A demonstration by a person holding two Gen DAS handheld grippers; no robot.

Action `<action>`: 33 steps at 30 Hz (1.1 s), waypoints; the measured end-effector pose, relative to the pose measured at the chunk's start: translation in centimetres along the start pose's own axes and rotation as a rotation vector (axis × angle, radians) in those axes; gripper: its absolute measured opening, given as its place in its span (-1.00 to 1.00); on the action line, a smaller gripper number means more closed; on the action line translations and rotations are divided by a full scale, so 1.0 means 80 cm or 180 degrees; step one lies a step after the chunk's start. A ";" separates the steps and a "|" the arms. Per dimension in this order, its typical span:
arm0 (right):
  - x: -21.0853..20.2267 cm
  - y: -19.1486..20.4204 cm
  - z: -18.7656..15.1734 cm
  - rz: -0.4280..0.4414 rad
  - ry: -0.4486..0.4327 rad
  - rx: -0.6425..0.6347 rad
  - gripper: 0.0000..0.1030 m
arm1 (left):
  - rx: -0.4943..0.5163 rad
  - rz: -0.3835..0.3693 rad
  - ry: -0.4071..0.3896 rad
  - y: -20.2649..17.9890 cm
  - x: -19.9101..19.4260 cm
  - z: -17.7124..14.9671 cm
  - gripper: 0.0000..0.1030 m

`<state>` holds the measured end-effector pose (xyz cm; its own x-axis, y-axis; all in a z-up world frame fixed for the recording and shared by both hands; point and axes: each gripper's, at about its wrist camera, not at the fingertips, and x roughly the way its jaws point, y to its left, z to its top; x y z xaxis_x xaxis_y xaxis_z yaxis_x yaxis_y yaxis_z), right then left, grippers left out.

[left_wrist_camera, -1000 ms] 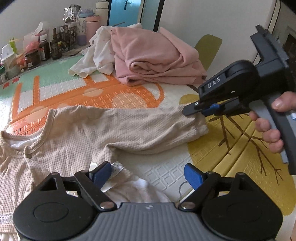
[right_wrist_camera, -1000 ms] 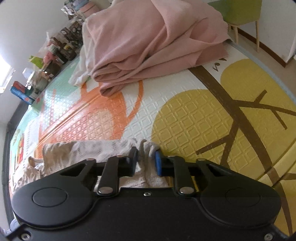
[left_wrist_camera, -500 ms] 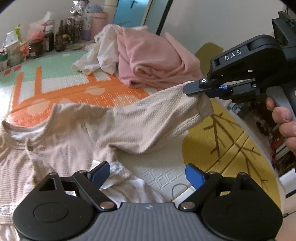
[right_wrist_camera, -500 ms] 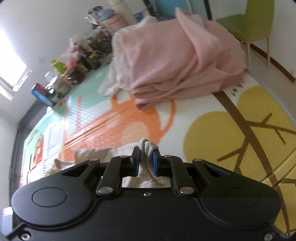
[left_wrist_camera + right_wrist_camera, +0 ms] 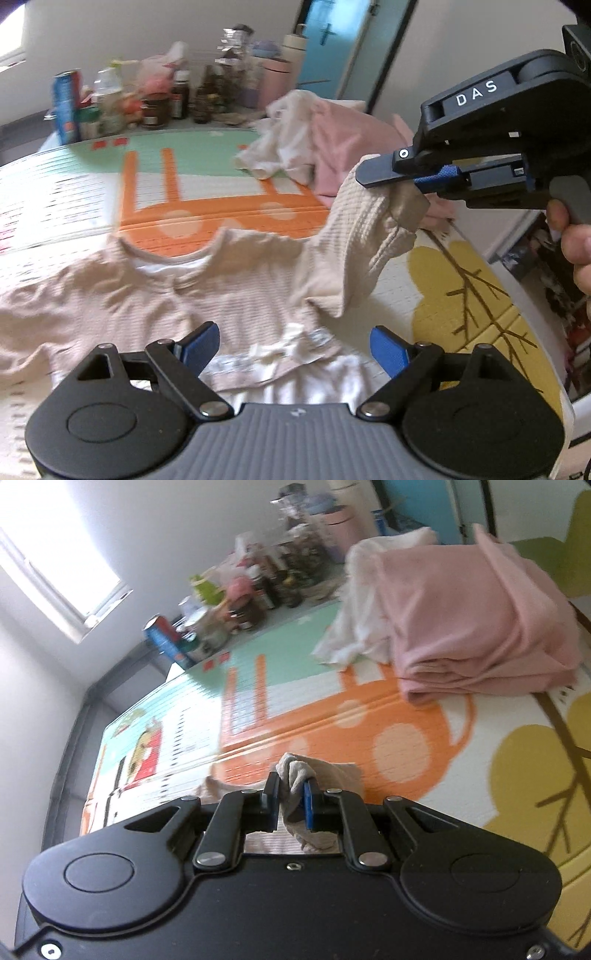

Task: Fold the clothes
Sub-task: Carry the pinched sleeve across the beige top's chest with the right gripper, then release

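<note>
A beige knit top [image 5: 159, 295] lies spread on the patterned play mat [image 5: 207, 206], neckline facing away from me. My right gripper [image 5: 384, 177] is shut on the end of its right sleeve [image 5: 373, 221] and holds it lifted above the mat; the sleeve cuff [image 5: 295, 775] shows pinched between the blue pads in the right wrist view. My left gripper [image 5: 295, 345] is open and empty, low over the top's hem with its white lace trim [image 5: 273, 350].
A folded pink garment [image 5: 476, 627] and a white cloth [image 5: 354, 627] are piled at the mat's far side. Bottles, jars and cartons [image 5: 147, 103] crowd the far left edge. The yellow tree pattern [image 5: 480, 314] marks the mat's right edge.
My right gripper has lifted the sleeve end up off the mat and carried it left, over the top's body. My left gripper has shifted left along the hem, still open.
</note>
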<state>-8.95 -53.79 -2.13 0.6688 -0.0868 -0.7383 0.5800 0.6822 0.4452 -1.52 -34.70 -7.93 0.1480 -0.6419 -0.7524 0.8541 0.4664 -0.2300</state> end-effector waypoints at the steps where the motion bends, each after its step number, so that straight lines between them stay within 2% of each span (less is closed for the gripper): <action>1: 0.004 0.009 -0.001 0.0014 0.0013 -0.0027 -0.79 | -0.0025 0.0051 0.0000 0.005 -0.005 -0.001 0.76; 9: 0.040 0.069 -0.016 0.0105 0.0170 -0.0217 -0.79 | -0.0205 0.0374 -0.0011 0.046 -0.040 -0.012 0.76; 19: 0.090 0.131 -0.043 0.0162 0.0450 -0.0550 -0.79 | -0.0482 0.0654 0.0149 0.091 -0.060 -0.028 0.76; 28: 0.141 0.156 -0.069 0.0075 0.0687 -0.0705 -0.79 | -0.0474 0.0738 0.0316 0.105 -0.058 -0.042 0.76; 33: 0.165 0.160 -0.081 0.0017 0.0801 -0.0751 -0.79 | -0.0460 0.0697 0.0387 0.108 -0.054 -0.045 0.76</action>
<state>4.30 -41.53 -9.46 0.5189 0.0790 -0.8512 0.4337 0.8338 0.3417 3.45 -25.73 -8.89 0.2527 -0.4427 -0.8603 0.7273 0.6733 -0.1329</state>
